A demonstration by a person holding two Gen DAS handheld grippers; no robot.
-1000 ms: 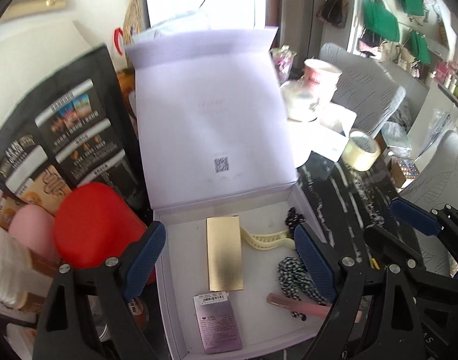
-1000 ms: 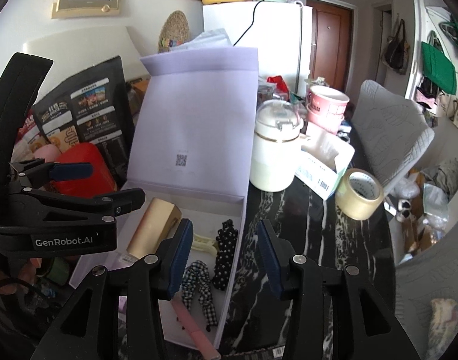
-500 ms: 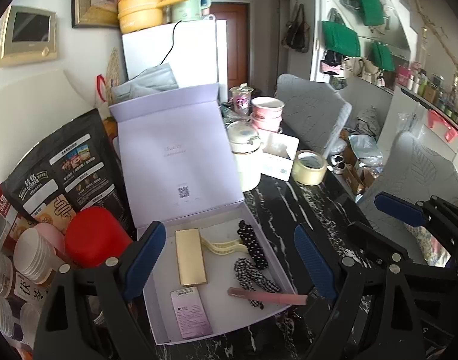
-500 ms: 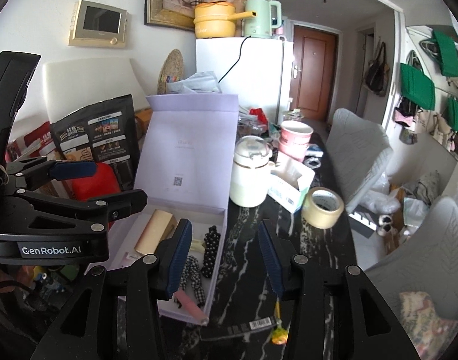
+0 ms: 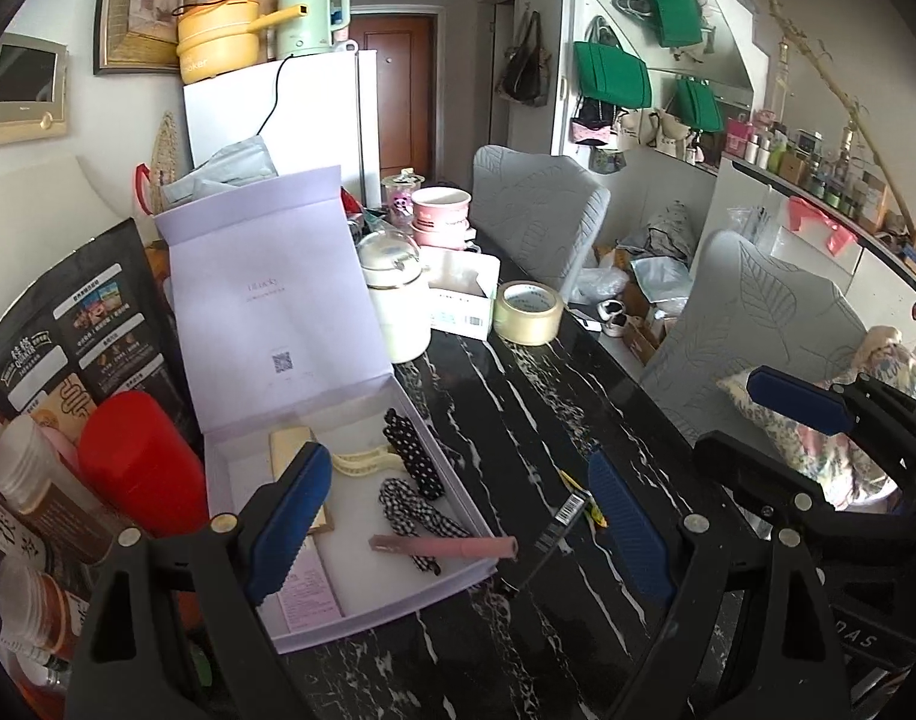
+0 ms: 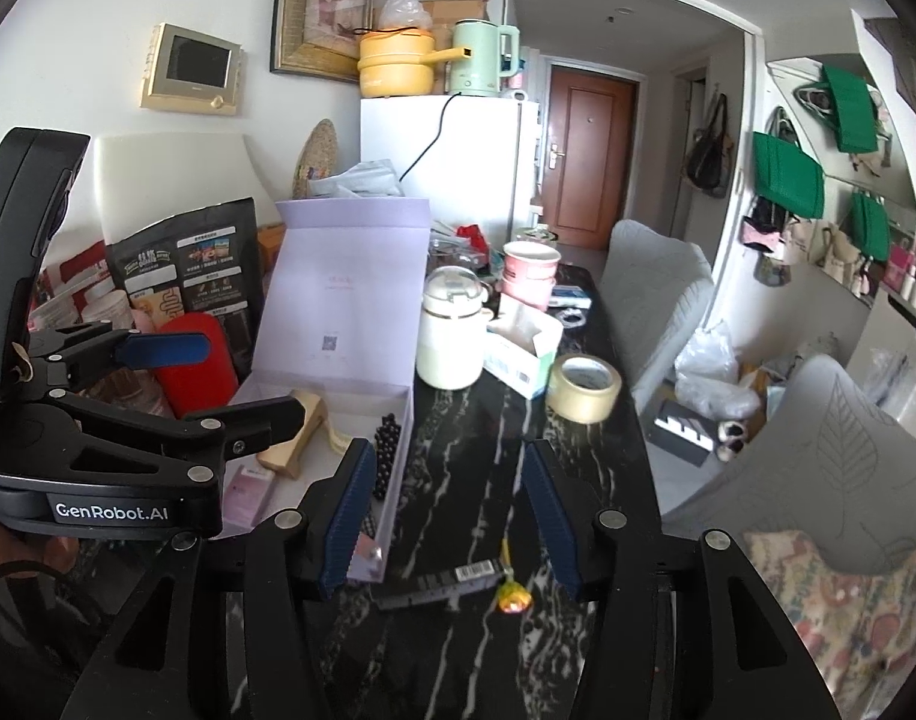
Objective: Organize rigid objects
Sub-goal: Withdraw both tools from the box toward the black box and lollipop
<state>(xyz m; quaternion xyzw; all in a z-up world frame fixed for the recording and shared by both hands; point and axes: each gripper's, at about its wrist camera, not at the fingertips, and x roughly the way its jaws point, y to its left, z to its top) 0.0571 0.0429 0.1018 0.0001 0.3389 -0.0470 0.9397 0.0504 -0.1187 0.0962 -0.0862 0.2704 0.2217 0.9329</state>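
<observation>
Lavender box (image 5: 362,612) seen open on black marble table (image 5: 518,420), lid raised, pink stick (image 5: 443,547) propped over its right wall, barcoded strip (image 6: 446,581) just beside on tabletop, red canister (image 5: 140,462) crowding left wall, left gripper (image 5: 452,525) and right gripper (image 6: 449,510) both held wide apart, nothing gripped.

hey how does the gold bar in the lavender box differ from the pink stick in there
The gold bar is wide, flat and shiny, lying at the back of the lavender box; the pink stick is thin, matte, lying crosswise near the front, its end over the box's right wall. Both lie flat, ungripped.
</observation>
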